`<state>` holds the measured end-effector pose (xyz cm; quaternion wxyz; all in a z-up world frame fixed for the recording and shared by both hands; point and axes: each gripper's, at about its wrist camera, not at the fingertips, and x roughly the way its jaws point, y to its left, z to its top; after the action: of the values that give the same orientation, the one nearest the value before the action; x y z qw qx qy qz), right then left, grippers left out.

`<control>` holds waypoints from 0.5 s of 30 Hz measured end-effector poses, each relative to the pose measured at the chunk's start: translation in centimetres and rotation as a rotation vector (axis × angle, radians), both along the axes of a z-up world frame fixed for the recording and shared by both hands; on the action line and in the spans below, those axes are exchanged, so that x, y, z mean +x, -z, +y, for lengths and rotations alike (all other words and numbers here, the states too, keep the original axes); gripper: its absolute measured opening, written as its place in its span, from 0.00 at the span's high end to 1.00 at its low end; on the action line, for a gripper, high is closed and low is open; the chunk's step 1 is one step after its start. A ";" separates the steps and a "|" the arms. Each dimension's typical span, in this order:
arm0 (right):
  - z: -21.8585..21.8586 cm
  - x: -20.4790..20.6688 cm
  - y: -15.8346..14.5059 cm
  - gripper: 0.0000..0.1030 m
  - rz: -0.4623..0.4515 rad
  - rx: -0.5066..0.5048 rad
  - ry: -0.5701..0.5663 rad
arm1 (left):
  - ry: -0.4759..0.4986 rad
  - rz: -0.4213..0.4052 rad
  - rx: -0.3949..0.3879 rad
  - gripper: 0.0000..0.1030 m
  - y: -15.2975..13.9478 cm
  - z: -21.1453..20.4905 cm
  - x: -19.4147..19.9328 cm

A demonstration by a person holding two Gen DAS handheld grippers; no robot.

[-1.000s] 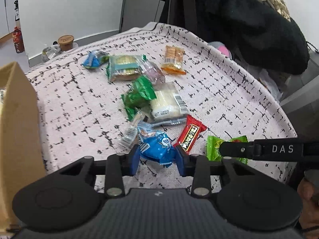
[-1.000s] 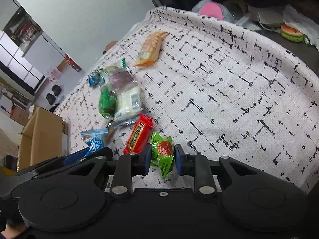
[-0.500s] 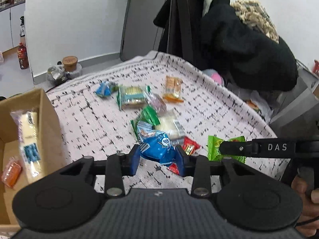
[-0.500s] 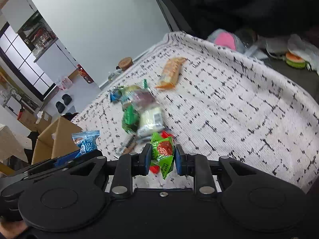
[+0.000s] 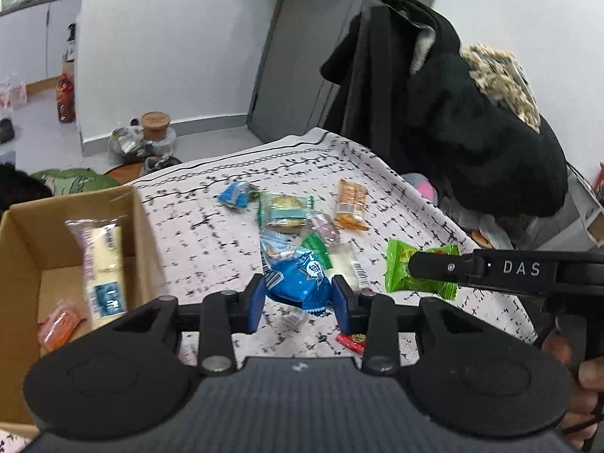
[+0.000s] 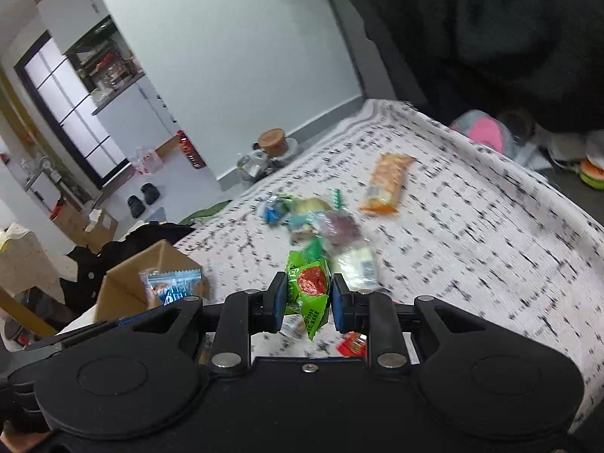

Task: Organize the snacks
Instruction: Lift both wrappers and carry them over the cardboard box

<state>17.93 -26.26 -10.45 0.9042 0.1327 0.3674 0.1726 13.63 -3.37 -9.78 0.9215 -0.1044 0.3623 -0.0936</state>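
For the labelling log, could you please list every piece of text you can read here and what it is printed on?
"DAS": white letters on the right hand-held gripper, seen side-on from the left wrist camera.
Blue snack packet: print too distorted to read.
Green snack packet: print too small and blurred.
Other wrappers: unreadable.

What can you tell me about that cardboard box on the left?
The cardboard box is plain brown, open at the top, and stands at the left edge of the patterned cloth. Inside, a long pale packet leans against a wall, and a small orange packet lies on the bottom. Neither gripper touches the box. Its near side is cut off by the picture's edge.
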 end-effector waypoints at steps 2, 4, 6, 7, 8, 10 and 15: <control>0.7 0.2 -0.4 0.77 -0.011 -0.001 -0.017 | -0.017 -0.013 0.017 0.65 -0.3 0.9 -0.3; 1.6 0.3 -0.7 0.77 -0.020 0.001 -0.034 | -0.038 -0.009 0.010 0.65 -0.5 2.0 -0.5; 2.3 0.5 -1.0 0.77 -0.025 0.003 -0.046 | -0.057 -0.012 0.007 0.65 -0.8 3.1 -0.7; 2.7 0.5 -1.0 0.77 -0.027 0.003 -0.051 | -0.065 -0.016 0.007 0.65 -0.9 3.6 -0.8; 3.0 0.5 -1.1 0.77 -0.030 0.003 -0.058 | -0.072 -0.019 0.005 0.65 -1.0 4.0 -0.8; 3.8 0.7 -1.3 0.77 -0.035 0.003 -0.072 | -0.089 -0.021 0.002 0.65 -1.2 5.0 -0.9; 5.5 0.8 -1.7 0.77 -0.052 0.006 -0.109 | -0.141 -0.028 0.006 0.64 -1.6 7.5 -1.3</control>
<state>18.78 -20.73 -8.78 0.9023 0.1108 0.3499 0.2262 12.34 4.09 -8.23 0.9311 -0.1256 0.3411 -0.0289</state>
